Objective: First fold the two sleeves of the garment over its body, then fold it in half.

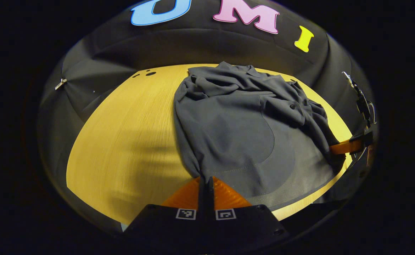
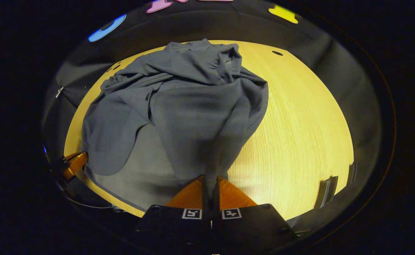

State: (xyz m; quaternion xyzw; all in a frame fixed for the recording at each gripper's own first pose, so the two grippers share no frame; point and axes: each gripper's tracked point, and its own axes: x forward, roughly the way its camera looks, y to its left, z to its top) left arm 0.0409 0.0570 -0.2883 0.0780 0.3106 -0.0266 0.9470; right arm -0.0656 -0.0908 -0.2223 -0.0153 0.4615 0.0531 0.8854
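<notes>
Wooden table (image 1: pixel 129 141), pale yellow, black cloth wall behind. Item: dark grey shirt (image 1: pixel 235 124), crumpled, bunched high at its far end, one visible button, flat rounded hem lying toward the table's near edge. Left gripper (image 1: pixel 206 182) clamped on the hem's left corner; right gripper (image 2: pixel 211 182) clamped on the right corner. Fabric rises tented from each pinch. Long axis runs away from both grippers; neither is nearer.

A recording booth, not a home: black cloth walls (image 1: pixel 97 71) close in directly behind a bare light-wood table (image 1: pixel 129 134). Metal clips (image 1: pixel 60 84) pin the cloth beside the table's far edge.
</notes>
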